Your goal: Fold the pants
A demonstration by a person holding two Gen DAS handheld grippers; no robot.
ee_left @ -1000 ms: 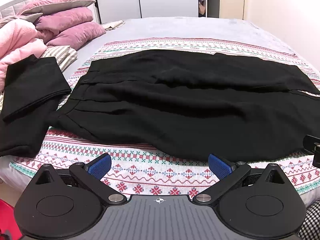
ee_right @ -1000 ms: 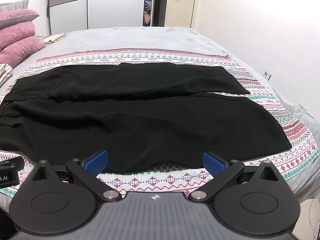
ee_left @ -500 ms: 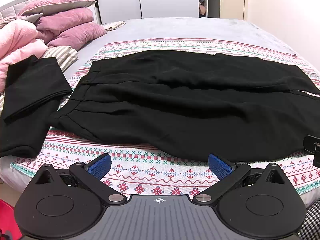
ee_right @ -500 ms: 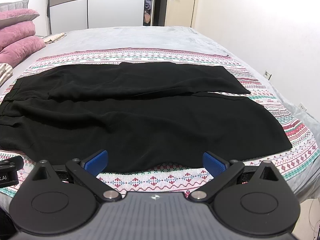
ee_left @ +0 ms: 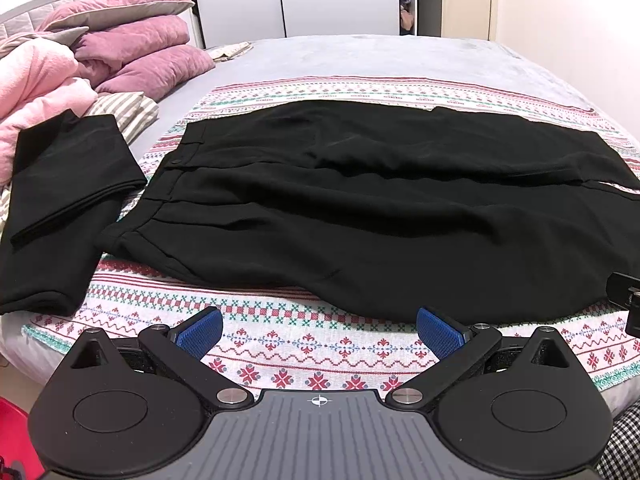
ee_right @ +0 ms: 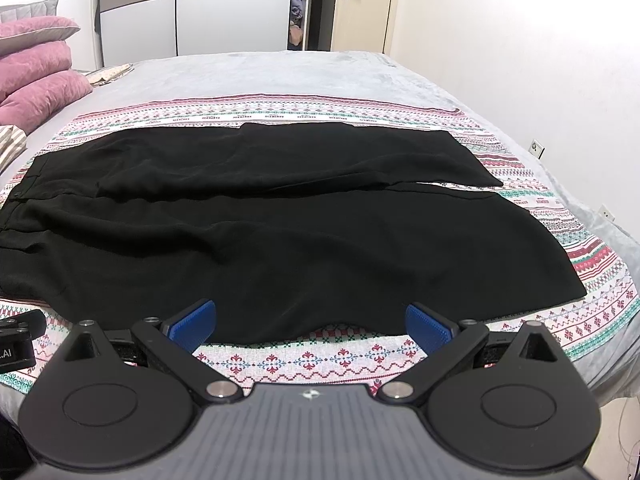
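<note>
I am looking at the black, thin-fabric pants (ee_left: 380, 216) lying spread flat across the red, green and white patterned blanket (ee_left: 312, 356) on the bed, waistband toward my left and the 2 legs running to the right, side by side, the far leg (ee_right: 288, 152) just parted from the near leg (ee_right: 320, 248) at the hems. Nothing is folded yet, so I am judging this to be the very start: lining up for the 1st fold, most likely bringing 1 leg over the other lengthwise.

I am holding the left gripper (ee_left: 318, 330) low over the near blanket edge, pointing forward toward the waistband end, its blue-padded fingers (ee_left: 198, 328) spread wide and gripping nothing. The right gripper (ee_right: 310, 326) is hovering level at the near edge of the leg, its fingers (ee_right: 428, 326) equally spread and empty, tips just short of the fabric.

Next, I am expecting to need both grippers dropping onto the near edge, one by the waist and one by the hem, pinching only that layer and lifting together so the cloth is not sagging. A second folded black garment (ee_left: 68, 200) is sitting at left, beside pink pillows (ee_left: 152, 56).
</note>
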